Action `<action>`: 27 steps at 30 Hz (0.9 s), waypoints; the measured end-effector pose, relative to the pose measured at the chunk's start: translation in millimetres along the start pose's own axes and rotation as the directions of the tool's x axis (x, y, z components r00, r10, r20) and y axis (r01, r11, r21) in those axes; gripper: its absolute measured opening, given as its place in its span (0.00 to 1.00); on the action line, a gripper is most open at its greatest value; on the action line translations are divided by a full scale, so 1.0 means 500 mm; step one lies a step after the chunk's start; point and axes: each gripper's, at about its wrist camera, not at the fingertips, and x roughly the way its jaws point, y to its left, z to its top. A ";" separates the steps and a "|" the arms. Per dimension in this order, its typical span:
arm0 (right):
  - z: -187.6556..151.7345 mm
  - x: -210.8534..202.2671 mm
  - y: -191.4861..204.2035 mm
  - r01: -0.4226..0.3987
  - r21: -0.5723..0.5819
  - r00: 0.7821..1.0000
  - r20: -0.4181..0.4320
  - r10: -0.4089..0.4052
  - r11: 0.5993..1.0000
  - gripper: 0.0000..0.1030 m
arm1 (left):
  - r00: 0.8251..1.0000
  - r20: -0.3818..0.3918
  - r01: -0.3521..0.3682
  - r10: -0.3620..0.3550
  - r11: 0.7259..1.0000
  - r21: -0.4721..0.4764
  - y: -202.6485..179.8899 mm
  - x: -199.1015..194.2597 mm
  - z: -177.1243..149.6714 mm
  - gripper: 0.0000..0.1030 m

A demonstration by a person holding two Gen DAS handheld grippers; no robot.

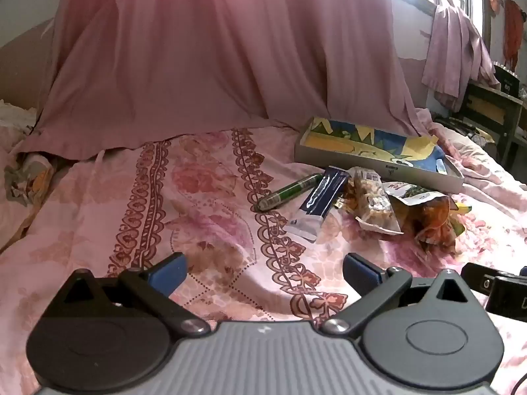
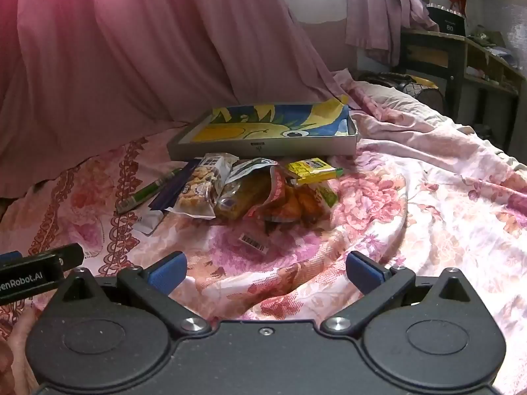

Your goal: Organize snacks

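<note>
Both grippers hover low over the floral bedsheet [image 1: 204, 177], level and side by side. The left gripper [image 1: 263, 271] and right gripper [image 2: 266, 271] are spread wide, grasping nothing (2 empty). The snack packets [image 2: 237, 191] lie heaped ahead, touching the shallow box [image 2: 263, 146].

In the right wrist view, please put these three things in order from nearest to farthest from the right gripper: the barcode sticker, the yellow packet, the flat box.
From the right gripper, both fingers wide apart:
1. Barcode sticker: lying alone on the bedsheet, just ahead of the fingers.
2. Yellow packet: at the right rear of the snack pile.
3. Flat box: behind the pile, against the pink curtain.
</note>
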 end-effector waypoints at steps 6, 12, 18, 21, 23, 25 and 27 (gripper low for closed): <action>0.000 0.000 -0.001 -0.001 -0.001 1.000 -0.003 0.001 1.000 0.99 | 1.000 -0.001 0.005 -0.005 1.000 0.007 -0.003 -0.002 0.006 1.00; 0.000 -0.001 -0.002 -0.001 -0.003 1.000 -0.003 0.001 1.000 0.99 | 1.000 0.008 0.004 -0.004 1.000 0.004 -0.004 -0.004 0.002 1.00; -0.001 0.001 0.001 0.000 -0.004 1.000 -0.005 0.000 1.000 0.99 | 1.000 0.002 0.008 -0.008 1.000 -0.001 -0.003 0.000 -0.001 1.00; 0.000 0.001 0.002 0.001 -0.004 1.000 -0.005 -0.001 1.000 0.99 | 1.000 0.002 0.009 -0.009 1.000 0.000 -0.004 0.001 -0.002 1.00; 0.000 0.001 0.001 0.003 -0.004 1.000 -0.005 -0.003 1.000 0.99 | 1.000 0.001 0.008 -0.008 1.000 -0.002 -0.003 0.000 -0.001 1.00; -0.001 0.003 0.001 0.002 -0.003 1.000 -0.006 -0.002 1.000 0.99 | 1.000 0.002 0.008 -0.008 1.000 -0.002 -0.003 0.000 -0.002 1.00; -0.001 0.003 0.001 0.003 -0.004 1.000 -0.005 -0.003 1.000 0.99 | 1.000 0.002 0.007 -0.007 1.000 -0.002 -0.004 0.000 -0.002 1.00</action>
